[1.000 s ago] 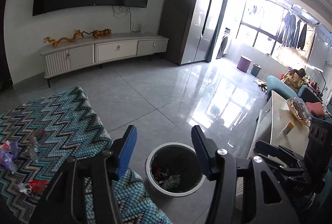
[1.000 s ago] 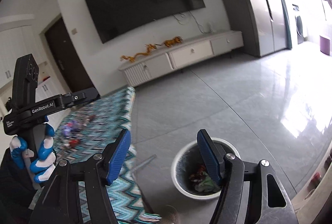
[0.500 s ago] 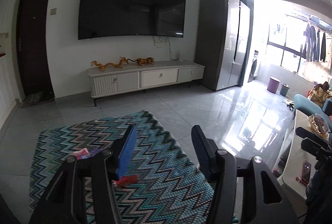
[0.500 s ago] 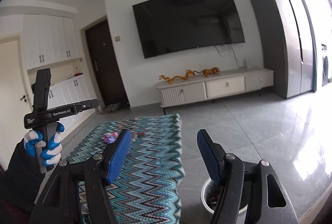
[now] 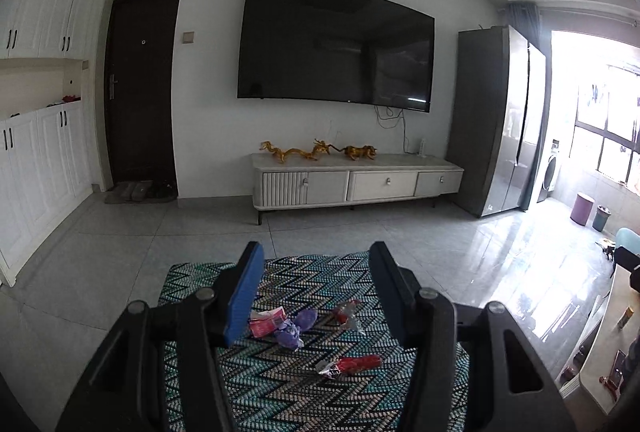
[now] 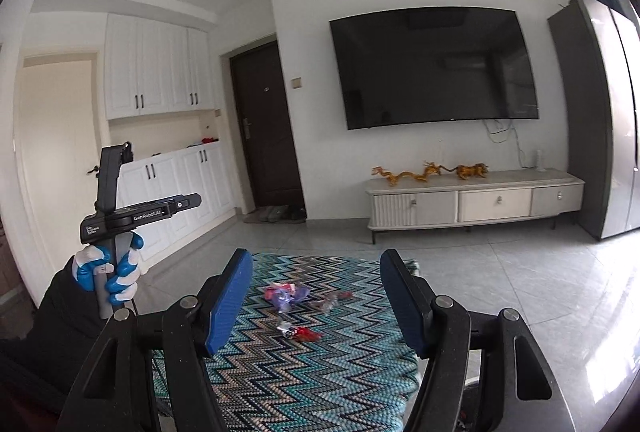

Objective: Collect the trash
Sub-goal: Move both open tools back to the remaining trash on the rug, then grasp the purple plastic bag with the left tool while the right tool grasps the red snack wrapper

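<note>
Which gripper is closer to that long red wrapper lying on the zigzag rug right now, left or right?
Probably left, narrowly. The red wrapper lies low between the left gripper fingers, slightly right. In the right gripper view it looks smaller, near centre. Both are open, above the rug.

Dark television (image 5: 336, 48) hangs above a white cabinet (image 5: 356, 184) bearing golden figurines (image 5: 316, 151).

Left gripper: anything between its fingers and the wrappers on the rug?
Nothing. In the left wrist view the left gripper is open and empty above the wrappers; only bare zigzag rug lies beneath.
</note>
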`<state>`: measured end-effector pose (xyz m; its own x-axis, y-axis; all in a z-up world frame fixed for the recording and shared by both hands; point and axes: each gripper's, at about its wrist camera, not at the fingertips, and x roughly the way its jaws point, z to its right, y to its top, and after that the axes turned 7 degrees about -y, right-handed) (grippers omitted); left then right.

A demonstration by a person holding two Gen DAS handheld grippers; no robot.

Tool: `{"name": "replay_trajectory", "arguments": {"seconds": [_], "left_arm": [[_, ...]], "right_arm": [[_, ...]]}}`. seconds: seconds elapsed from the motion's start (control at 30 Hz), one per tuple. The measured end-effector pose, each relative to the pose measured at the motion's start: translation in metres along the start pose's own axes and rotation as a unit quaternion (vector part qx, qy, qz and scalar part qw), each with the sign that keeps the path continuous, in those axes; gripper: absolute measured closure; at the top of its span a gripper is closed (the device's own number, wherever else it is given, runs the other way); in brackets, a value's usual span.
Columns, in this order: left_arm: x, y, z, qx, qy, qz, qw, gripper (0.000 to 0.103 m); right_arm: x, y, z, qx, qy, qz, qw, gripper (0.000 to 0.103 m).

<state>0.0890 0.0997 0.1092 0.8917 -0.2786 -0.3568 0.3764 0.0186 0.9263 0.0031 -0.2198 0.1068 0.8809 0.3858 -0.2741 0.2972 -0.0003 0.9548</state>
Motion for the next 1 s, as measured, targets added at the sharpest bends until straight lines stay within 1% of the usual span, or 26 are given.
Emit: {"name": "replay_trajectory", "arguments": {"seconds": [0.1, 0.17, 0.3, 0.33, 0.47, 0.5, 0.63, 0.7, 0.8, 0.9, 1.0], "left_arm": [[0.019, -0.013, -0.017, -0.019, 0.004, -0.024, 0.9995, 0.050], [0.038, -0.025, -0.029, -0.032, 0.004, -0.047, 0.9984, 0.050], [0.077, -0.050, -0.054, -0.064, -0.005, -0.093, 0.9936, 0.050], [0.088, -0.056, -0.058, -0.070, -0.006, -0.104, 0.9920, 0.050], [0.132, -0.079, -0.073, -0.089, -0.011, -0.147, 0.9851, 0.050], [0.144, -0.086, -0.075, -0.094, -0.014, -0.157, 0.9830, 0.050], [0.187, -0.109, -0.081, -0.103, -0.016, -0.193, 0.9756, 0.046], [0.206, -0.120, -0.084, -0.105, -0.017, -0.208, 0.9723, 0.046], [0.233, -0.134, -0.087, -0.107, -0.016, -0.224, 0.9685, 0.046], [0.255, -0.142, -0.094, -0.115, -0.013, -0.234, 0.9653, 0.046], [0.274, -0.149, -0.097, -0.111, -0.006, -0.242, 0.9638, 0.046]], "right_arm": [[0.027, -0.002, -0.011, -0.013, 0.019, -0.017, 1.000, 0.039], [0.042, -0.006, -0.016, -0.017, 0.029, -0.030, 0.999, 0.039], [0.093, -0.019, -0.020, -0.017, 0.051, -0.073, 0.996, 0.039], [0.099, -0.026, -0.019, -0.016, 0.055, -0.081, 0.995, 0.039], [0.151, -0.050, -0.020, -0.015, 0.075, -0.131, 0.988, 0.039], [0.169, -0.059, -0.020, -0.015, 0.081, -0.149, 0.985, 0.039], [0.215, -0.092, -0.020, -0.016, 0.094, -0.200, 0.975, 0.039], [0.240, -0.111, -0.022, -0.021, 0.100, -0.228, 0.968, 0.039], [0.266, -0.134, -0.026, -0.030, 0.105, -0.255, 0.961, 0.039], [0.291, -0.151, -0.030, -0.035, 0.116, -0.273, 0.954, 0.039], [0.314, -0.166, -0.038, -0.049, 0.122, -0.285, 0.949, 0.039]]}}
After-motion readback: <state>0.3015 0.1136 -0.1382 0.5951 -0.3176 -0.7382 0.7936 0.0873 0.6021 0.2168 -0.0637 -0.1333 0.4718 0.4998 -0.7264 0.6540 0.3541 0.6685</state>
